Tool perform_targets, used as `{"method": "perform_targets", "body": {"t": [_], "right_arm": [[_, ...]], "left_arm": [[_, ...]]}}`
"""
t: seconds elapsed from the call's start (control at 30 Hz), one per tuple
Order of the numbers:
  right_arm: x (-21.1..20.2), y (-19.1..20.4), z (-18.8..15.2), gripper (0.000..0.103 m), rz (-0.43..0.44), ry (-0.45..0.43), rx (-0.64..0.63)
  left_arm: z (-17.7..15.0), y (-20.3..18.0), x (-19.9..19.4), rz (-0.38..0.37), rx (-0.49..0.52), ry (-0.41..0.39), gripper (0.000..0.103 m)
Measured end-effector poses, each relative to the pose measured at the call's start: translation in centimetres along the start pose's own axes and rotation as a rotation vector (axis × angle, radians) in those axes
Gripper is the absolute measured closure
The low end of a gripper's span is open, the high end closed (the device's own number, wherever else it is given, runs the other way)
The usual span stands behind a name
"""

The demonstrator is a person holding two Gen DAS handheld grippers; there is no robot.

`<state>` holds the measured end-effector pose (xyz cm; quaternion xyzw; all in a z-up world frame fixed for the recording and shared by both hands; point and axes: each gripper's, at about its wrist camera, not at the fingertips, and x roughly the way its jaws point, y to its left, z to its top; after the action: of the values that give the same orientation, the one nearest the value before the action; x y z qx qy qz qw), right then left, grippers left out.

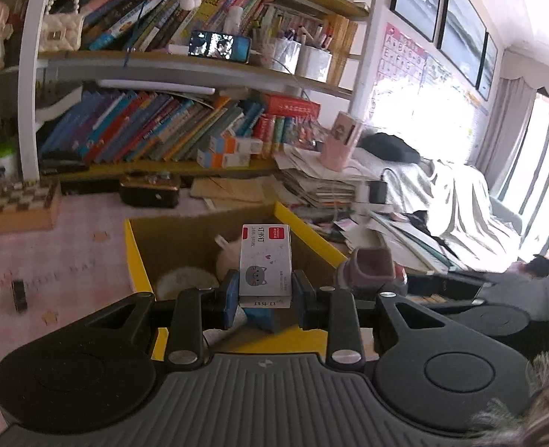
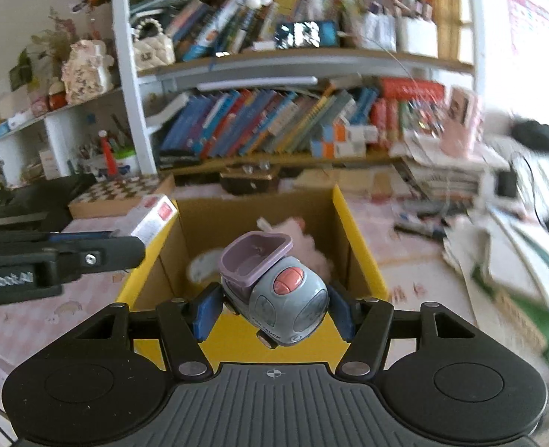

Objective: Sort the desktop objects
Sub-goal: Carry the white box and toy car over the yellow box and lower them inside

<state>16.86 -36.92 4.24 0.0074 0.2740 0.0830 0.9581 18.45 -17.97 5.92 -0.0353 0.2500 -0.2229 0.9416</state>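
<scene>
the left gripper [image 1: 265,298] is clamping a staple box [image 1: 266,264] at frame centre; the right gripper [image 2: 274,309] is gripping a toy truck [image 2: 278,290], half-spread, above the carton [image 2: 356,231].

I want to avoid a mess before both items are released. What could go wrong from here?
1. The left claw grips the staple box only at its lower end; it may tip out before the cardboard box.
2. The toy truck sits tilted in the right claw and could roll or slip.
3. Both claws are close over one opening and might bump.
</scene>
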Motion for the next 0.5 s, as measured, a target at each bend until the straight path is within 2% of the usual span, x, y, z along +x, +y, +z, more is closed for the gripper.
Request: {"method": "perform_targets", "body": {"t": [0.17,0.33,0.5], "right_arm": [[3.2,-0.8,2.1,0.042,0.044,0.026,-0.088],[8.0,-1.7,2.7,0.042,0.108,0.173,-0.153],[11.6,-2.3,2.8,0.042,0.132,0.295,-0.224]], "left_arm": [[0.8,0.5,3.6,0.027,0.032,0.042,0.076],[0.0,1.2,7.3,0.046,0.028,0.124,0.076],[-1.0,1.5,9.9,0.071,0.05,0.202,0.076]]}}
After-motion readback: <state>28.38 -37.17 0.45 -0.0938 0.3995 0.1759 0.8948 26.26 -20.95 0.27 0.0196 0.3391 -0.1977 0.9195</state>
